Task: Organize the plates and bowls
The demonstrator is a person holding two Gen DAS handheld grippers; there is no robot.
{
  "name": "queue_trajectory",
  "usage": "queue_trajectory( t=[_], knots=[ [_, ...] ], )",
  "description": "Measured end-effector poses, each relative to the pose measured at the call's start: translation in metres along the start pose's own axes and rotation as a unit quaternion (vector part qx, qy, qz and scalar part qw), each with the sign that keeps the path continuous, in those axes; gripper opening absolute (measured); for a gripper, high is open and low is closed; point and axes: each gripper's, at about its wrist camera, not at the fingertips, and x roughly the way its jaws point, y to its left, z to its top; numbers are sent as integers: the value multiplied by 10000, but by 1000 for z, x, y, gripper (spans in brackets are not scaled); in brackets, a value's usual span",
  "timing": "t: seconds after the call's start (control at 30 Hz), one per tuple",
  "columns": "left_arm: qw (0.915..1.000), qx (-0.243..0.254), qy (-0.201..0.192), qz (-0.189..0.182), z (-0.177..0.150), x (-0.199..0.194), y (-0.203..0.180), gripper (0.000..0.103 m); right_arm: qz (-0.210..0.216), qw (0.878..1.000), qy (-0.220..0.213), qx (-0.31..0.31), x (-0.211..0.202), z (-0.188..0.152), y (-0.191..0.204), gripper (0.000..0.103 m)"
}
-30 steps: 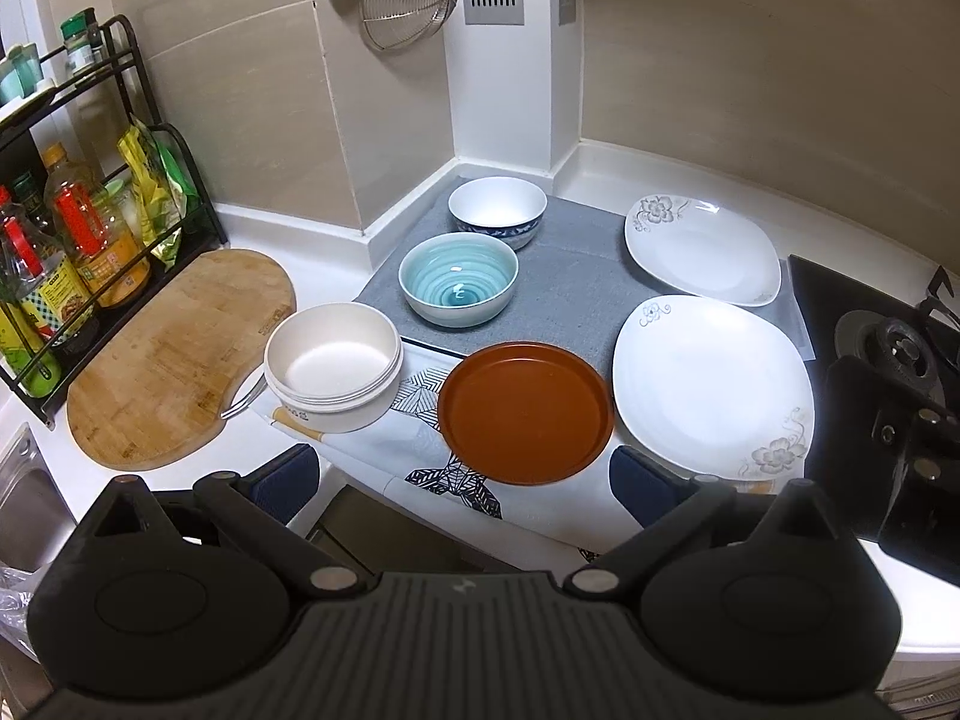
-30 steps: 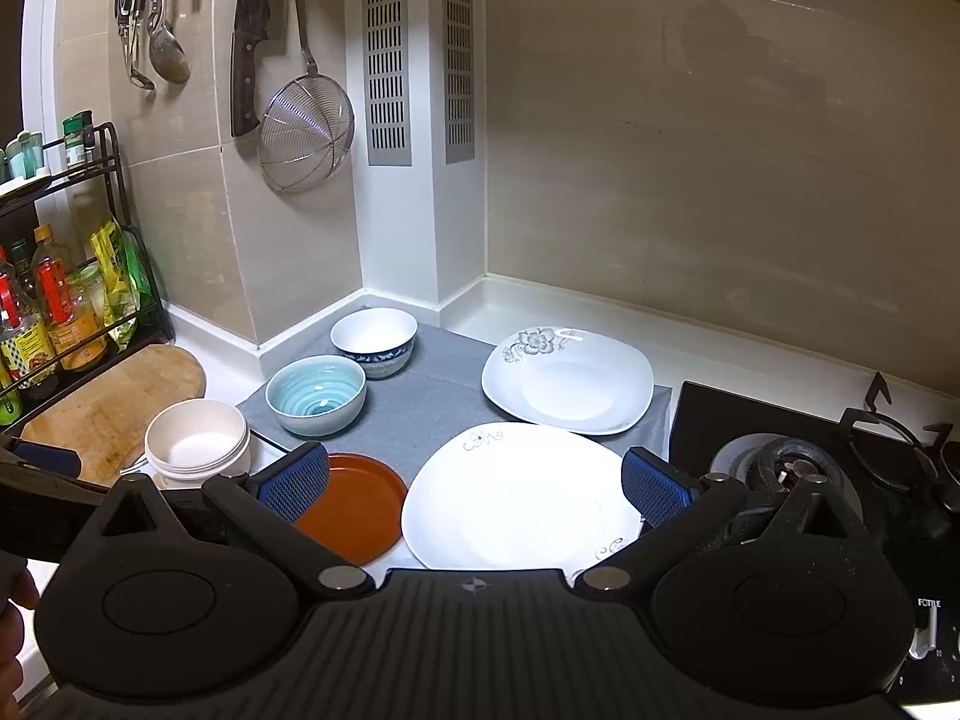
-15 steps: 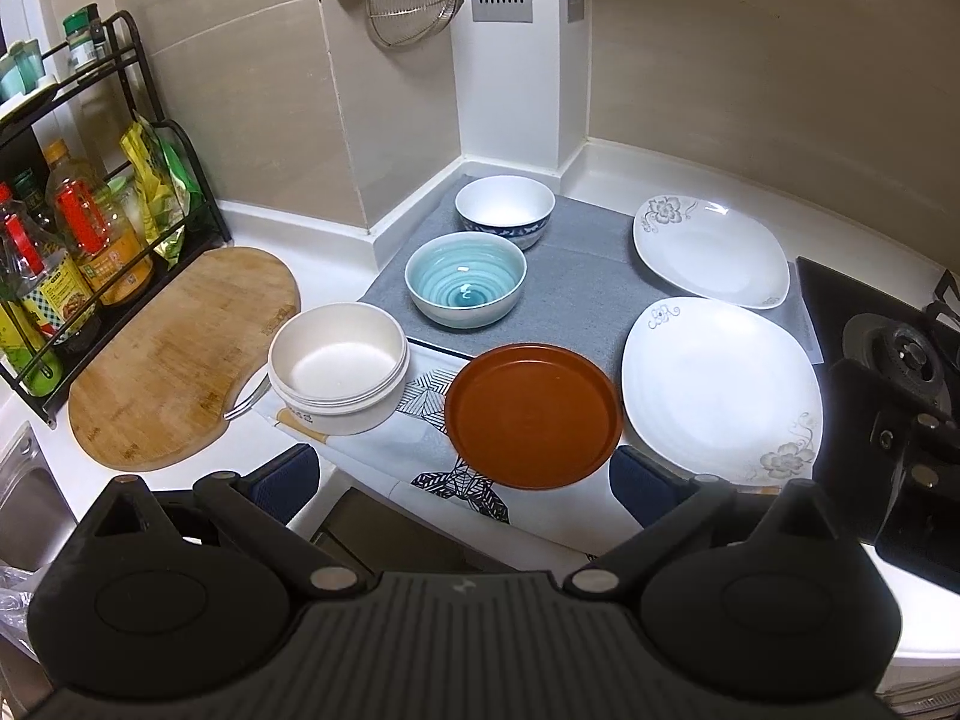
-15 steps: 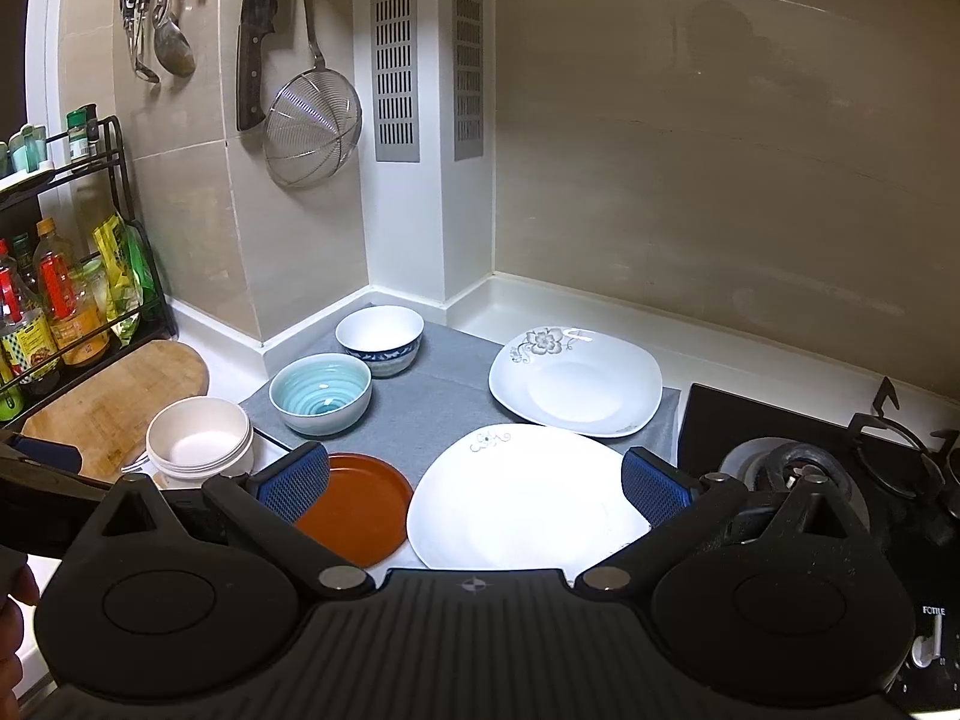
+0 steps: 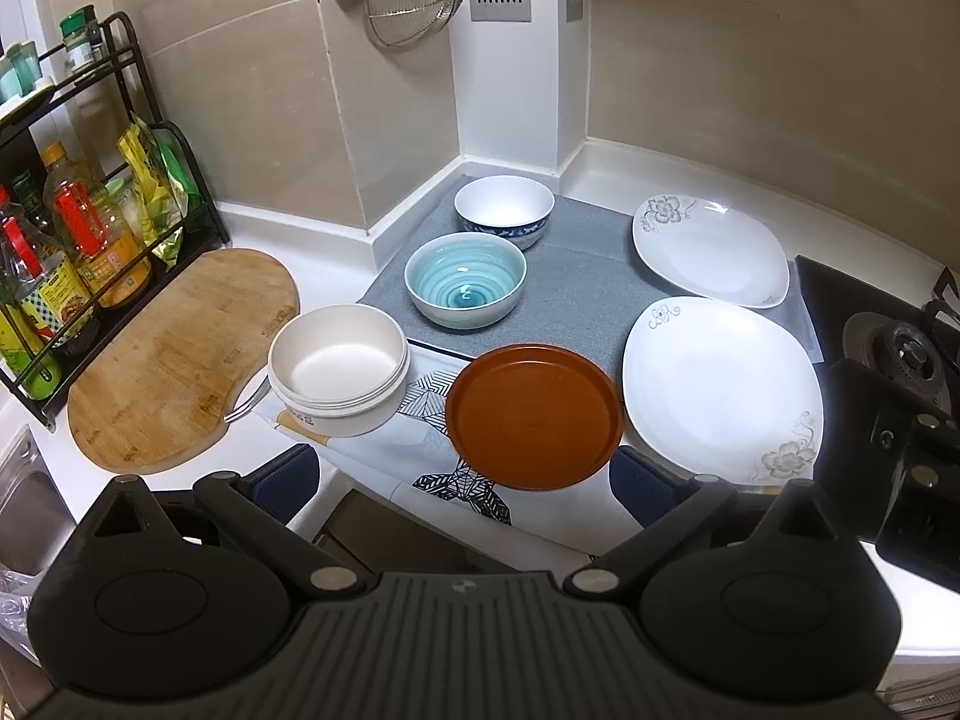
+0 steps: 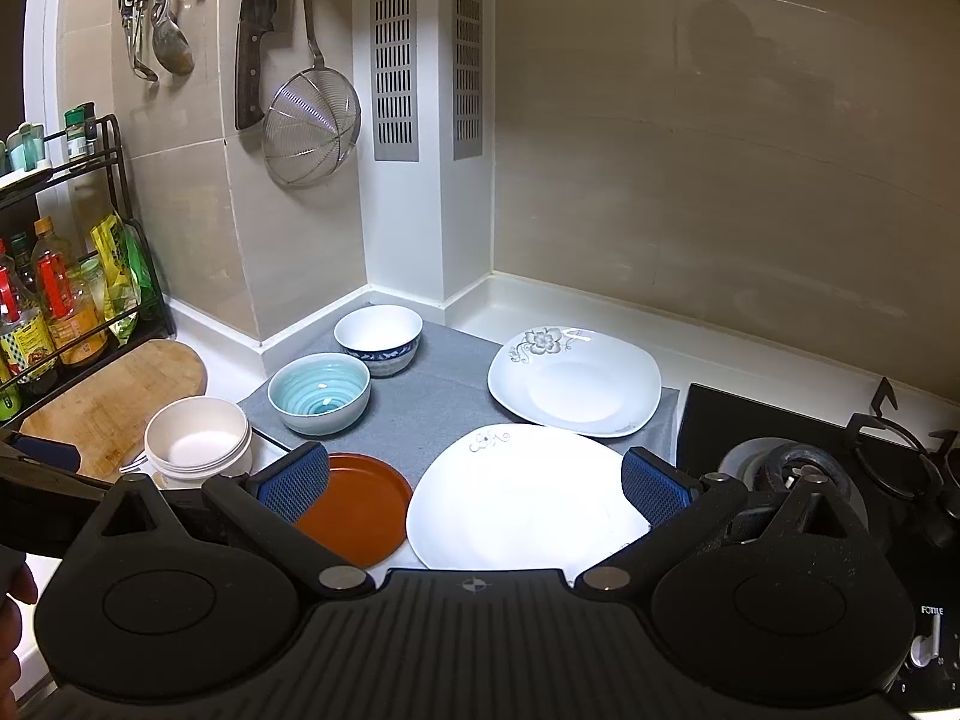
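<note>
Both views have shifted slightly since the earlier frames; the dishes lie as before. Left gripper point(image 5: 462, 474) hangs wide apart at lower centre, holding nothing, just short of the brown plate point(image 5: 534, 417). Right gripper point(image 6: 474, 480) is likewise wide and empty above the large white plate point(image 6: 522, 498). Small white plate point(image 6: 573, 381) sits mid-right on the grey mat point(image 6: 444, 402). Cream bowls point(image 5: 339, 369), teal bowl point(image 5: 465, 285) and blue-patterned bowl point(image 5: 504, 210) run diagonally left of centre.
</note>
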Motion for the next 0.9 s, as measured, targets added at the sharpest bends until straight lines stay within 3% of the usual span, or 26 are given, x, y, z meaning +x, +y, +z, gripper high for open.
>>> queue_trajectory(
  t=[0.23,0.5,0.9],
  knots=[
    [10000,-7,12,-51,1,3,2,103,-23,9999,-97,7,0,0,3,103],
    [9999,-15,21,-126,4,10,8,103,-33,9999,159,27,6,2,10,103],
    [9992,70,72,-382,14,32,25,103,-220,9994,201,192,18,6,24,103]
  ],
)
